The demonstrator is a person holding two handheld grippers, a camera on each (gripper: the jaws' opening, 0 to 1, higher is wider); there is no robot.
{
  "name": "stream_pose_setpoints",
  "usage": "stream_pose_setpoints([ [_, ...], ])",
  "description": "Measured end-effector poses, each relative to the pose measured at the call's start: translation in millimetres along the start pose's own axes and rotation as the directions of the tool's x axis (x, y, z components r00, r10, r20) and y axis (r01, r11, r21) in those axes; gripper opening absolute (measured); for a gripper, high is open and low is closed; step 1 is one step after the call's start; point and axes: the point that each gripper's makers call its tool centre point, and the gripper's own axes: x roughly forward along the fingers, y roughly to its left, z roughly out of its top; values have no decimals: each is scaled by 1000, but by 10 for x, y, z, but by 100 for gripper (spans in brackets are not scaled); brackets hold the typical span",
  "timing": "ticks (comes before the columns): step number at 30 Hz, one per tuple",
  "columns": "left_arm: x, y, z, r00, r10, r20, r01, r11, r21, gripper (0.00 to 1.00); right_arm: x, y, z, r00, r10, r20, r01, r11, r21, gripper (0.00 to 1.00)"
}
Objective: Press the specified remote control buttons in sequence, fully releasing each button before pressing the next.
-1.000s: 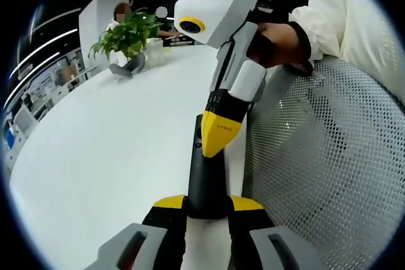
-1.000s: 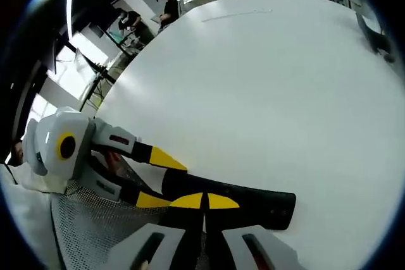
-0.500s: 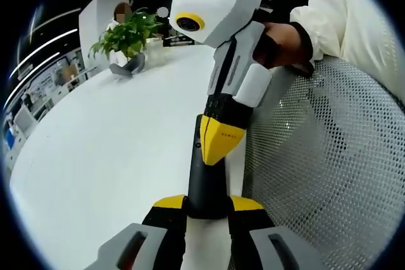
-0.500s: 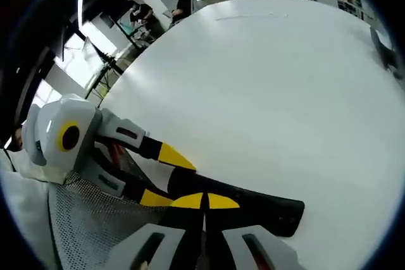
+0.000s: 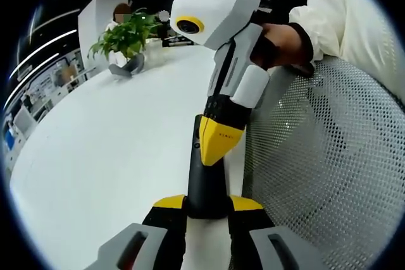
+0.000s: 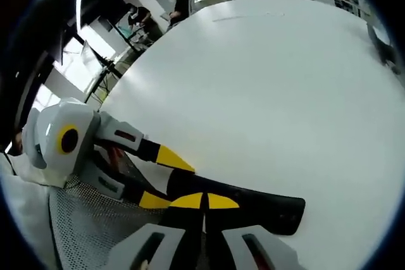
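- Left tongs are clamped around the near end of the black remote control, their yellow tips touching it on both sides; the remote points away over the white worktop, just beside a white mesh chair back.
- Right tongs reach in from above with their yellow tips brought together into one wedge, empty, and the point rests on or just over the upper face of the remote. I cannot tell whether it actually touches a button.
- From the right gripper view the same closed tips sit over the remote, while the left tongs straddle its other end.
- Compared with a moment ago, the right tongs have shifted only slightly along the remote: lower half a second ago, now back up a little. I judge that as easing off after a press, so the button may be in release.
- Next press should wait until the tip is clearly off.
- A potted plant stands far back on the worktop.
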Motion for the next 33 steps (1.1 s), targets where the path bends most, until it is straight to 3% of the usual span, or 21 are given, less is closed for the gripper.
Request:
stream_pose_setpoints([
  [6,2,4,-1,1000,1,-1,-1,1000,-3,25,-3,1,7,1000,14,9,-14,999,30,0],
  [12,17,23,5,1000,7,-13,-7,1000,-19,25,-13,28,17,1000,2,-5,-2,1000,-27,0],
  [15,30,32,14,1000,22,-17,-23,999,-35,26,-75,71,151,997,22,69,-20,999,-39,0],
  [17,35,40,23,999,26,-20,-27,999,-39,27,-166,28,244,992,-5,129,10,999,-41,0],
  [20,49,46,38,999,34,-21,-35,998,-44,28,-302,-114,388,970,-98,221,118,990,-79,3],
  [22,64,46,44,999,36,-23,-37,998,-46,27,-352,-141,440,961,-117,251,141,987,-80,8],
  [28,89,57,57,999,42,-29,-43,998,-44,25,-586,-168,611,916,-181,358,239,963,-126,9],
  [30,92,59,59,999,41,-31,-42,998,-45,24,-699,-156,661,895,-196,400,269,954,-134,12],
  [33,98,62,60,999,38,-31,-39,998,-41,24,-921,-161,700,847,-236,477,335,933,-132,21],
])
